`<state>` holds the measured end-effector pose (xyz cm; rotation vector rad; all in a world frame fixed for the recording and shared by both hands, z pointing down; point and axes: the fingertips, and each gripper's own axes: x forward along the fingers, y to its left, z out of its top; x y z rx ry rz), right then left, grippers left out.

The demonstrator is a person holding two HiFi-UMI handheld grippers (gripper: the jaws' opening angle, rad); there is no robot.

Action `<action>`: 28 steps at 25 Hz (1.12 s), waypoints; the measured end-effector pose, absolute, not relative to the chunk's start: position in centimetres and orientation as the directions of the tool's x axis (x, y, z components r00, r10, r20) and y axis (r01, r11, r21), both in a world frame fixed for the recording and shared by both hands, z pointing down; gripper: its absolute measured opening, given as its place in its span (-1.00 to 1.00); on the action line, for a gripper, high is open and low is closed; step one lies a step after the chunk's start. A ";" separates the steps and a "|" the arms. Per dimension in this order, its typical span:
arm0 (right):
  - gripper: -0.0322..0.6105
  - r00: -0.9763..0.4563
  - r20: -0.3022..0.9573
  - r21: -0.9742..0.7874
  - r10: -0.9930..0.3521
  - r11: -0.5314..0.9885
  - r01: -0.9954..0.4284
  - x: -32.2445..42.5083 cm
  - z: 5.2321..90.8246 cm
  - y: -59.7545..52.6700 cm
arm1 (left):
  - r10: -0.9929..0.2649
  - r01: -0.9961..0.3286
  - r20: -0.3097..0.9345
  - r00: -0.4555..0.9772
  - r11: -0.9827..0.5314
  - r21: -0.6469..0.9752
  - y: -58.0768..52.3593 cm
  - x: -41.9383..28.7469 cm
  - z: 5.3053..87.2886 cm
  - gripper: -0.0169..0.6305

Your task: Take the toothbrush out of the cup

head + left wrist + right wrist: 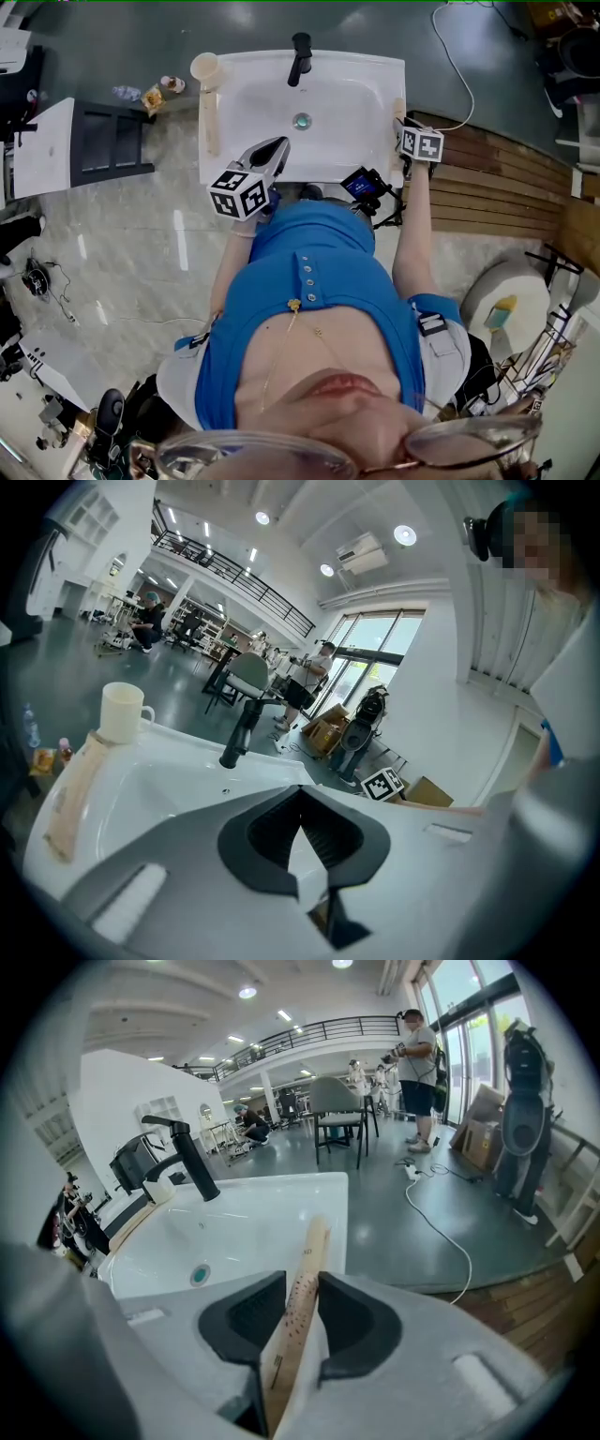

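A cream cup (205, 67) (122, 712) stands on the back left corner of the white sink (349, 92); nothing sticks out of it. A wooden toothbrush (298, 1312) lies along the sink's right rim, running between the jaws of my right gripper (302, 1314) (401, 127). Those jaws stand close beside the handle without pressing it, so the gripper is open. My left gripper (300, 808) (275, 147) hovers over the sink's front left part, shut and empty, pointing toward the cup and tap.
A black tap (300, 58) (239, 733) stands at the back of the basin, with the drain (302, 121) below it. A beige strip (208, 117) lies along the left rim below the cup. Wooden decking (506, 187) and a white cable (441, 1232) lie to the right.
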<state>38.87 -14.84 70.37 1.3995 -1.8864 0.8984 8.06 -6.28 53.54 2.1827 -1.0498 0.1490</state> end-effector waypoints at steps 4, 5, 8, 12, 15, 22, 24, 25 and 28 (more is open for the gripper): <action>-0.56 -0.234 0.796 -0.151 -0.559 0.190 -0.970 39.3 70.4 -14.9 | -0.634 -0.716 0.380 0.674 -0.433 0.547 -6.2 8.2 53.7 -0.94; -0.56 -0.240 0.791 -0.164 -0.562 0.183 -0.969 39.3 70.3 -14.9 | -0.632 -0.715 0.380 0.675 -0.434 0.547 -6.2 8.3 53.7 -0.94; -0.55 -0.278 0.770 -0.227 -0.575 0.160 -0.961 38.9 70.3 -15.0 | -0.631 -0.714 0.380 0.676 -0.435 0.548 -6.3 8.2 53.6 -0.94; -0.55 -0.278 0.762 -0.231 -0.585 0.156 -0.960 38.4 70.3 -15.2 | -0.630 -0.711 0.378 0.678 -0.435 0.552 -6.3 8.2 53.6 -0.94; -0.55 -0.261 0.771 -0.199 -0.581 0.169 -0.965 38.5 70.2 -15.2 | -0.629 -0.710 0.377 0.680 -0.435 0.554 -6.2 8.2 53.5 -0.94; -0.54 -0.257 0.760 -0.168 -0.597 0.201 -0.965 38.0 69.2 -15.4 | -0.634 -0.713 0.376 0.676 -0.432 0.552 -6.3 7.7 53.5 -0.94; -0.54 -0.270 0.748 -0.169 -0.607 0.219 -0.961 37.6 68.6 -15.6 | -0.635 -0.715 0.377 0.674 -0.433 0.549 -6.3 7.6 53.6 -0.94; -0.54 -0.271 0.745 -0.162 -0.610 0.230 -0.960 37.4 68.2 -15.7 | -0.636 -0.716 0.378 0.673 -0.433 0.547 -6.3 7.5 53.6 -0.94; -0.54 -0.303 0.736 -0.159 -0.605 0.281 -0.946 36.1 67.4 -15.7 | -0.639 -0.718 0.376 0.671 -0.433 0.545 -6.3 7.3 53.7 -0.94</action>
